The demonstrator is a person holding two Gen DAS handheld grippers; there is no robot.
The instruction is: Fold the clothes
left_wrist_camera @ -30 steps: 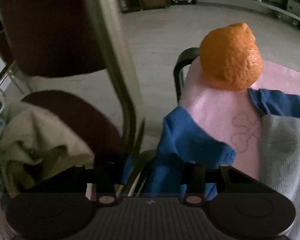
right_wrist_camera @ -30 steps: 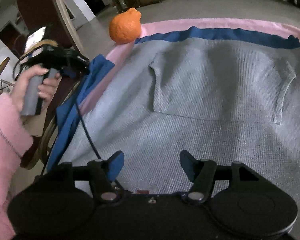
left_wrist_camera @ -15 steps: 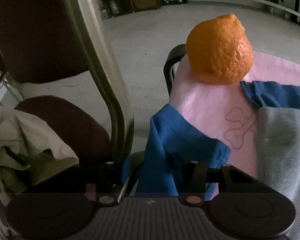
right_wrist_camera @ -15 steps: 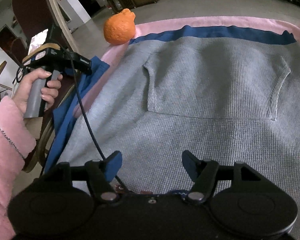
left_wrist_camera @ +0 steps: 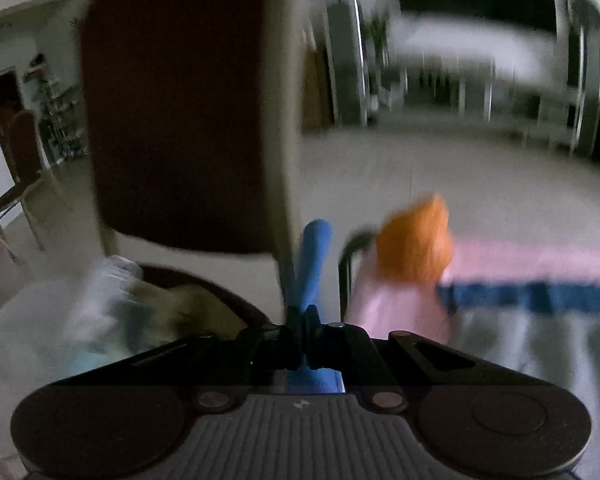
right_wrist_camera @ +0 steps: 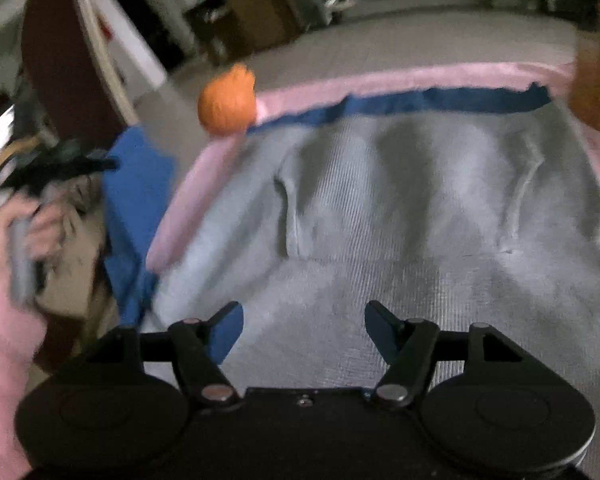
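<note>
A grey knit sweater (right_wrist_camera: 380, 220) with a front pocket lies flat on a blue garment (right_wrist_camera: 134, 184), both on a pink cover (right_wrist_camera: 380, 82). The blue garment's left part hangs off the table's left edge. My left gripper (left_wrist_camera: 306, 316) is shut on a fold of that blue cloth (left_wrist_camera: 315, 256), which sticks up between its jaws. In the right wrist view the left gripper (right_wrist_camera: 60, 162) appears blurred, held by a hand (right_wrist_camera: 16, 232) in a pink sleeve. My right gripper (right_wrist_camera: 304, 328) is open just above the sweater's near part, with nothing between its fingers.
An orange (right_wrist_camera: 228, 104) sits on the pink cover's far left corner. A brown object (right_wrist_camera: 598, 76) stands at the far right corner. A dark red chair (left_wrist_camera: 180, 120) stands left of the table, with a pile of clothes (left_wrist_camera: 112, 300) on its seat.
My left gripper closed on the hanging blue cloth and swung up with it, so its view now looks higher across the room. The right gripper rose slightly and stayed open.
</note>
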